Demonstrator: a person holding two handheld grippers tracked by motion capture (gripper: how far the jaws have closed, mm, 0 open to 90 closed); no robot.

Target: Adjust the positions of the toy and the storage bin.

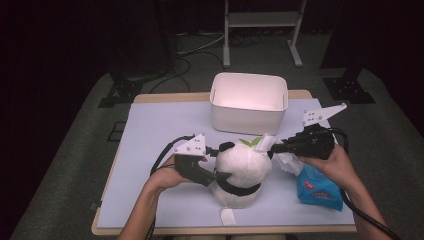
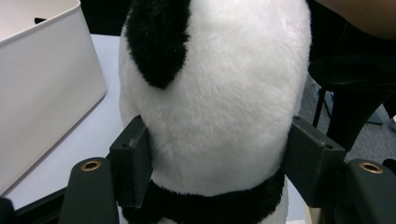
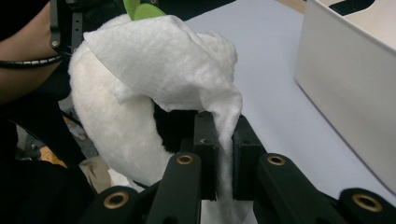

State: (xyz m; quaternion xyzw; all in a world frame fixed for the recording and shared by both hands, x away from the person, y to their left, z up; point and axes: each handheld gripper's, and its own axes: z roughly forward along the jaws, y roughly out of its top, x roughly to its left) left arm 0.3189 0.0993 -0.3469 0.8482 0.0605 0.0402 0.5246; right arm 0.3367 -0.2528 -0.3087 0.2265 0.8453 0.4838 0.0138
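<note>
We take the plush panda (image 1: 242, 172) as our landmark; it sits upright near the front edge of the table's pale blue mat (image 1: 160, 130).

Left gripper (image 1: 216, 162): we hold it at the panda's left flank. In the left gripper view its two jaws stand wide apart and press on either side of the white body, just above the black band, so the fur bulges between the pads (image 2: 133, 161). This gripper is clamped on the panda.

Right gripper (image 1: 274, 147): we hold it at the panda's upper right. In the right gripper view its jaws stand almost together, pinching a fold of a white wipe (image 3: 173, 60). The wipe drapes from the jaws over the top of the panda's head, touching the fur just below the green leaf (image 3: 140, 9) on the crown.

Surroundings: a white plastic bin (image 1: 248, 102), rectangular with rounded corners, stands behind the panda, apart from it. A blue wipe packet (image 1: 320, 189) lies on the mat just right of the panda, under our right hand (image 1: 334, 165). A small white tag (image 1: 229, 217) lies in front of the panda.

Materials: the panda is rounded, deep-pile plush in white with black ear and band. The wipe is thin, fibrous and creased. The jaws are matte black and blocky, with brass-coloured fasteners behind them.
</note>
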